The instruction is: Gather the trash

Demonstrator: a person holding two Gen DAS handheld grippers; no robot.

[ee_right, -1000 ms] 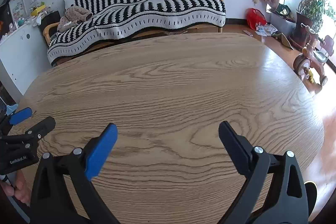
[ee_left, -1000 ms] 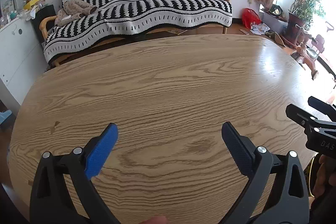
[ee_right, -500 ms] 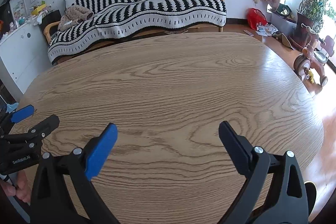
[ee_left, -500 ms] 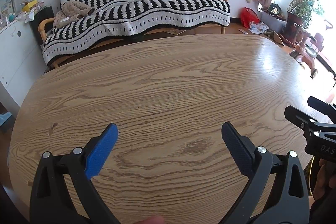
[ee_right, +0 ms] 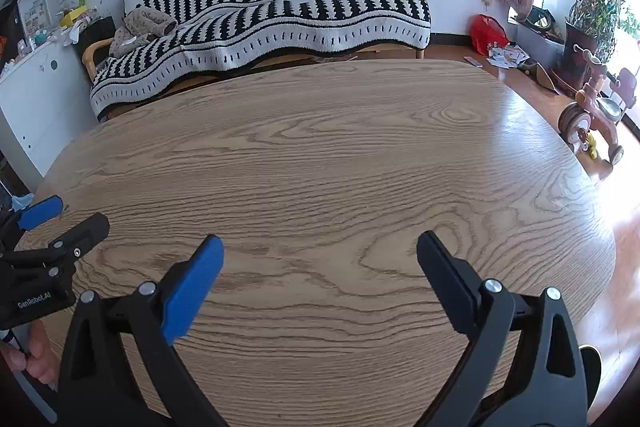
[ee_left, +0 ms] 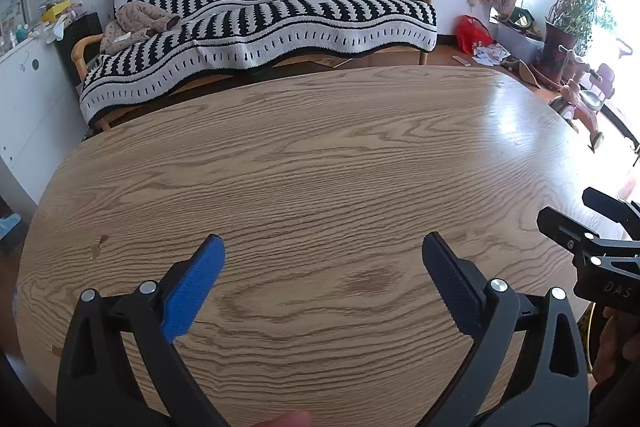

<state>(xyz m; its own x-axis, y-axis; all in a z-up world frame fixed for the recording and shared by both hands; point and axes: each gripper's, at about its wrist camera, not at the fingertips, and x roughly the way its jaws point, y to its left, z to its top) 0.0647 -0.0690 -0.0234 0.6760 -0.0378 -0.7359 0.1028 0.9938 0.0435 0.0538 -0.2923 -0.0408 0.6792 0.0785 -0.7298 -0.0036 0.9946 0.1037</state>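
My left gripper (ee_left: 323,259) is open and empty, held low over the near part of a bare oval wooden table (ee_left: 320,155). My right gripper (ee_right: 319,257) is also open and empty over the same table (ee_right: 340,155). Each gripper shows at the edge of the other's view: the right one at the right edge of the left wrist view (ee_left: 600,243), the left one at the left edge of the right wrist view (ee_right: 52,227). No trash shows on the tabletop. Scattered papers (ee_right: 505,55) and a red bag (ee_right: 486,29) lie on the floor at the far right.
A sofa with a black-and-white striped blanket (ee_left: 260,23) stands beyond the table. A white cabinet (ee_right: 36,87) is at the left. A potted plant (ee_left: 568,23) and a child's tricycle (ee_right: 592,115) stand on the floor at the right.
Both views have shifted only slightly; the grippers stay open over the table.
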